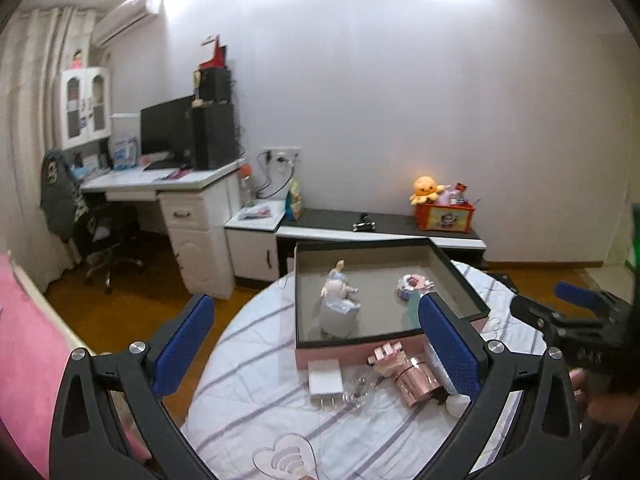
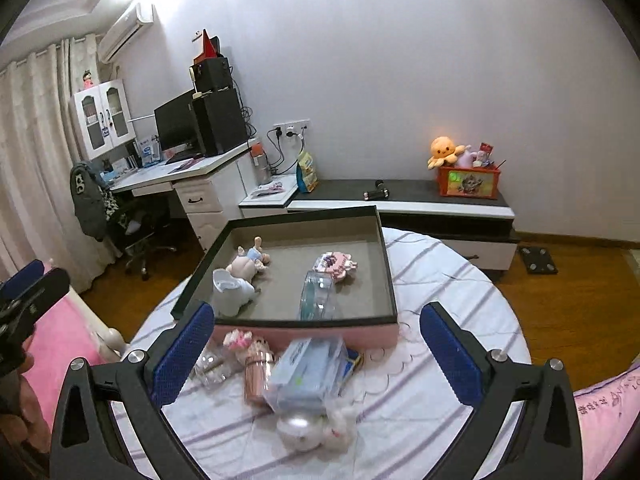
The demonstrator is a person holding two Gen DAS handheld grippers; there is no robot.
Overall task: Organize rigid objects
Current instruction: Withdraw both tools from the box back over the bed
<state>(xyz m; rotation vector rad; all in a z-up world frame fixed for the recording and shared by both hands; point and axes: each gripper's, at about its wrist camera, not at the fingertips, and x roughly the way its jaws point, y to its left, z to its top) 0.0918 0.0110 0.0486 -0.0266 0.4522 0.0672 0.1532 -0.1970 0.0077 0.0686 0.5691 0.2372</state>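
Observation:
A pink box with a dark rim [image 1: 352,342] [image 2: 304,322] sits open on the striped round sheet. Inside lie a small doll [image 1: 340,290] [image 2: 248,264], a white cup [image 1: 338,320] [image 2: 232,290], a pink round trinket [image 1: 414,284] [image 2: 334,264] and a clear plastic case [image 2: 318,294]. In front of the box are a white charger [image 1: 325,378], a rose-gold cylinder [image 1: 414,380] [image 2: 256,380], a clear glass piece [image 1: 360,390] [image 2: 212,364], a blurred pale blue packet [image 2: 308,372] and a white fluffy item [image 2: 312,428]. My left gripper [image 1: 316,308] and right gripper [image 2: 318,310] hover open and empty over these loose things.
The striped sheet [image 2: 440,280] ends in a round edge over wooden floor. Pink bedding [image 1: 28,340] lies to the left. A low cabinet [image 2: 400,200] with an orange toy box [image 2: 468,180], a desk [image 1: 160,182] and an office chair [image 1: 104,240] stand beyond.

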